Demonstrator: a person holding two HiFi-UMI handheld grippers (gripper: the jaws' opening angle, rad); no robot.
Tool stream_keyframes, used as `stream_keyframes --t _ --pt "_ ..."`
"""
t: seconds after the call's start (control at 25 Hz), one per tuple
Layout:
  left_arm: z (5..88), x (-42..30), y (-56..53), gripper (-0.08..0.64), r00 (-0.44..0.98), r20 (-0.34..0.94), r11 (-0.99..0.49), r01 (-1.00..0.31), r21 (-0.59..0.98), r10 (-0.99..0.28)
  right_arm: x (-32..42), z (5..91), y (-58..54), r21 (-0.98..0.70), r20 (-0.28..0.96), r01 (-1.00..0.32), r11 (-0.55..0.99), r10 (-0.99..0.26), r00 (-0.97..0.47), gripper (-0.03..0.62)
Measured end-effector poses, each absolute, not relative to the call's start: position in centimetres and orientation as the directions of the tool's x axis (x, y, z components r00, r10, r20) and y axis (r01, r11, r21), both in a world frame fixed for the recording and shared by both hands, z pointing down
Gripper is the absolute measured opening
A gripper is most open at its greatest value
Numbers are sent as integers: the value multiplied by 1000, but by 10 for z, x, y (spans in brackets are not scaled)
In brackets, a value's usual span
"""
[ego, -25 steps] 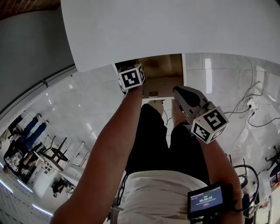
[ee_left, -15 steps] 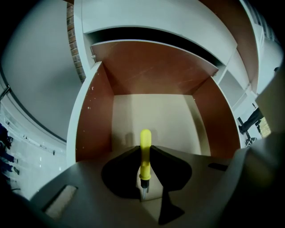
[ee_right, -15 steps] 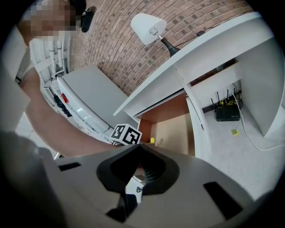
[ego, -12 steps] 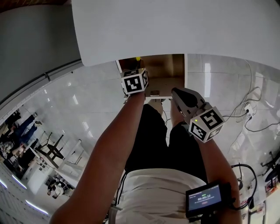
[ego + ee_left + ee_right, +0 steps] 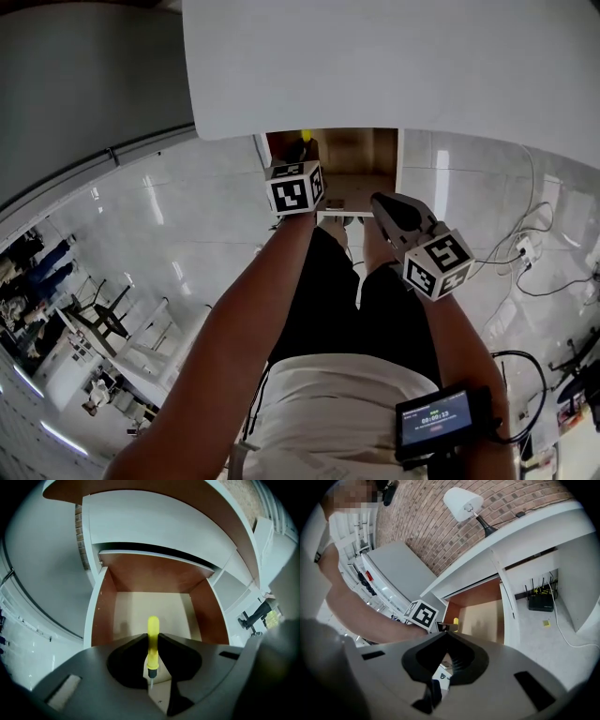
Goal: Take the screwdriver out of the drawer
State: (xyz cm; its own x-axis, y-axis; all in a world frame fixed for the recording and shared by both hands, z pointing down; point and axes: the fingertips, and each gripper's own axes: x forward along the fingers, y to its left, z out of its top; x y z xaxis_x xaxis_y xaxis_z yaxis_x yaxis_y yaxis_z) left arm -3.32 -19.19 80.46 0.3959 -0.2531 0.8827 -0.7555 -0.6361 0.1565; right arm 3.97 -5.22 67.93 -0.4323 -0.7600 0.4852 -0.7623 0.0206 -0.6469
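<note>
Screwdriver [image 5: 153, 629]: probably light, stiff; grip mid-handle.
Left tongs [image 5: 151, 638]: clamped on it, tip at 6 o'clock.
Right tongs [image 5: 446, 633]: together.

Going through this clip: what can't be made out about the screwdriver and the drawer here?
Screwdriver tip shape: left gripper view, too small, low between the left gripper jaws.
Drawer rear: head view, covered by the white tabletop.
Screwdriver handle: head view, only a yellow speck past the marker cube, too small.
</note>
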Motion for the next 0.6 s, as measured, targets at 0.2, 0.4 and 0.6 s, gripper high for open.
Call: stream_keyframes --t 0.2,0.4,0.6 --pt "789 -33 -187 67 424 872 -620 -760 194 -247 37 679 -51 -645 496 -763 33 -742 -451 7" --pt "770 -36 -185 67 467 851 -600 -760 248 -241 29 677 -50 -640 511 -767 46 -720 -470 6" --pt "749 -41 -180 67 499 832 -569 -767 296 -242 36 674 -49 -634 524 -773 30 -718 -458 7"
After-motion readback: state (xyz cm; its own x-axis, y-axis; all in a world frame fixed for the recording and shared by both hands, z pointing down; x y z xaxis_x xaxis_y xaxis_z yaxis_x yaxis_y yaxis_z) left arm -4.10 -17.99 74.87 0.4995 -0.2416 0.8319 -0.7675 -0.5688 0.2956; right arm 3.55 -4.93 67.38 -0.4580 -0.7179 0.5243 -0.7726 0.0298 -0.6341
